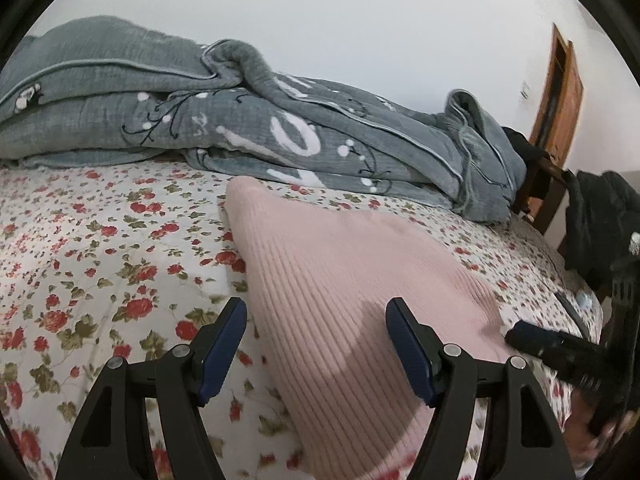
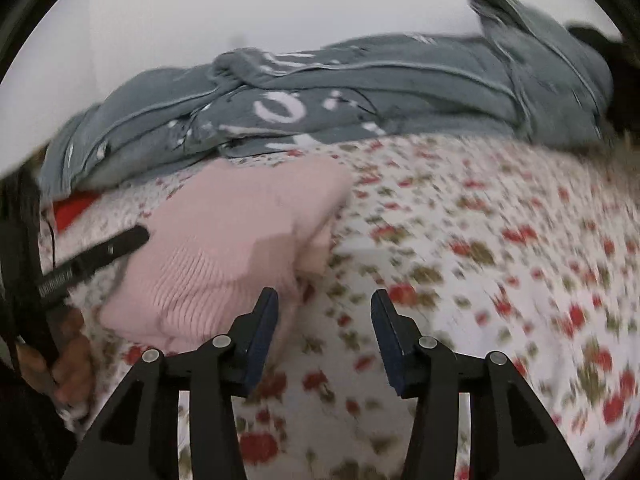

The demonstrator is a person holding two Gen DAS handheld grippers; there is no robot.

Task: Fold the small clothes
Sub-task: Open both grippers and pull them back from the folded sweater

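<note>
The pale pink ribbed knit garment [image 1: 340, 280], already folded into a soft wedge, lies on the bed's white sheet printed with red roses [image 1: 100, 240], in front of a bunched grey-blue quilt [image 1: 240, 120]. It looks light, limp and stretchy (likely to sag and unfold if lifted by one layer), so pinching a doubled edge or corner should serve best. The left claw [image 1: 316, 312] hovers wide open over its near end; the right claw [image 2: 324, 304] stands part open and empty just beside it.
</note>
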